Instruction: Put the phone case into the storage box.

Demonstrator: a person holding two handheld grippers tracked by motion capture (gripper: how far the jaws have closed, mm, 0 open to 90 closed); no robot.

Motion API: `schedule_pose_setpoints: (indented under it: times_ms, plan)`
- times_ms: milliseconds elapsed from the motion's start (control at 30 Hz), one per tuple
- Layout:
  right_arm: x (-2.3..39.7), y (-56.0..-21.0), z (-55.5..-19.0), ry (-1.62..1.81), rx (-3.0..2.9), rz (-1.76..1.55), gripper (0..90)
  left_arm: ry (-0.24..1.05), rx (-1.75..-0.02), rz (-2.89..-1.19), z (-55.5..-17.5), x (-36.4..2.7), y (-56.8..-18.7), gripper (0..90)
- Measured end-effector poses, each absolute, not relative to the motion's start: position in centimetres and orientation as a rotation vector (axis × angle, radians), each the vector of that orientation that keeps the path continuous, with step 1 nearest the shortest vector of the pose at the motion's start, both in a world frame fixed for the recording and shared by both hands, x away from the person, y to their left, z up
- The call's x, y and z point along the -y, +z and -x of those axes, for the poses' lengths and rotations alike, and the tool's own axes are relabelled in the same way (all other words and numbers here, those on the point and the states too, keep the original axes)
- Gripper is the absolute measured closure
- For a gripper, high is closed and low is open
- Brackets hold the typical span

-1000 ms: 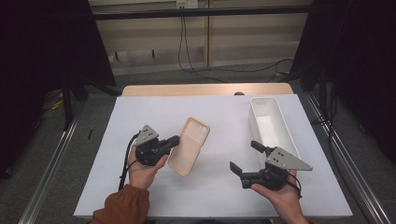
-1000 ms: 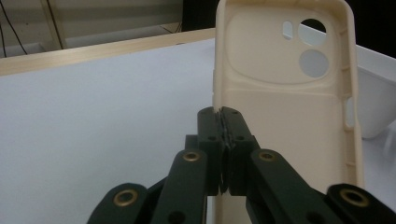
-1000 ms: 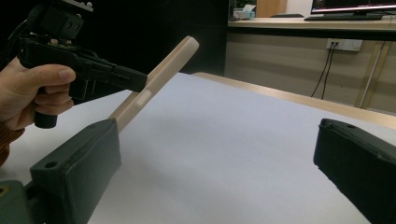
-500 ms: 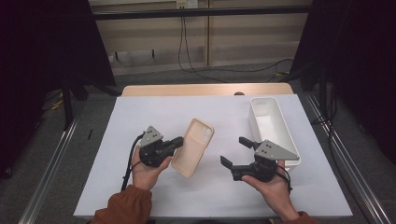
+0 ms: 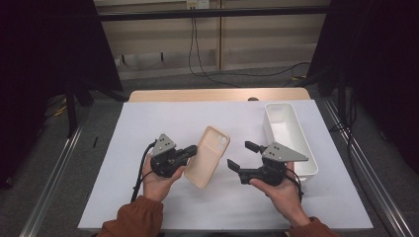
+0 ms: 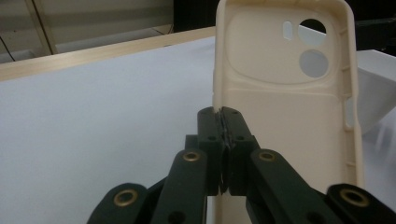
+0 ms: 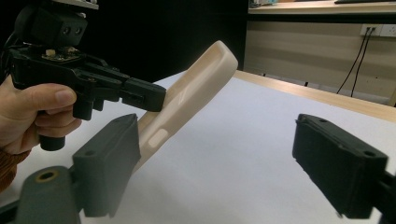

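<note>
A cream phone case [image 5: 207, 156] is held above the white-covered desk [image 5: 148, 123] by the left hand-held gripper [image 5: 191, 151], whose jaws are pinched fully together on the thin side wall of the case near its lower half, as seen up close in the left gripper view [image 6: 223, 122]. The right hand-held gripper [image 5: 240, 155] is held just beside the case with nothing between its jaws; they stand apart, though they have just been closing, and no part of the case is touched by them. A white rectangular bin [image 5: 289, 136] is set at the right side of the desk, beyond the right gripper. The step in hand is judged to be a handover of the case. For it to go well, the right jaws should be brought squarely over the free long edge, closed firmly on the wall, and only then should the left grip be let go, so the light case is not dropped or twisted. From above, the case's long axis is seen running diagonally, the camera-cutout end pointing away from the person and slightly right, its hollow inside turned upward, the far end raised.
</note>
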State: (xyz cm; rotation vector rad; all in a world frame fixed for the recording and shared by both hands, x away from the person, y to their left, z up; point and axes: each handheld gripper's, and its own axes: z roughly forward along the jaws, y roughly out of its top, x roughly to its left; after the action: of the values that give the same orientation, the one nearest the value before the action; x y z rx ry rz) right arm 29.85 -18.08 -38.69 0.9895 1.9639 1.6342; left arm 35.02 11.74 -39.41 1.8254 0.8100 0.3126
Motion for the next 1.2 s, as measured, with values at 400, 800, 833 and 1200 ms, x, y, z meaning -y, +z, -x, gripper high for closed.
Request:
schedule_pose_setpoints:
  times_ms: [400,800,833,1200]
  plan:
    - [16.5,-37.7,-31.6,1.618,-2.000,-0.994,25.6,0.326,-0.801,-1.827,-34.8,-11.3,-39.4,87.9]
    - [16.0,-38.1,-32.5,1.646,-2.021,-1.041,49.5,0.336,-0.795,-1.819,-34.8,-11.2,-39.4,87.8]
    - [16.1,-38.1,-32.6,1.650,-2.022,-1.046,50.2,0.331,-0.793,-1.819,-34.8,-11.2,-39.4,87.8]
    - [16.2,-38.2,-33.0,1.638,-2.018,-1.064,64.7,0.331,-0.785,-1.810,-34.7,-11.3,-39.3,87.7]
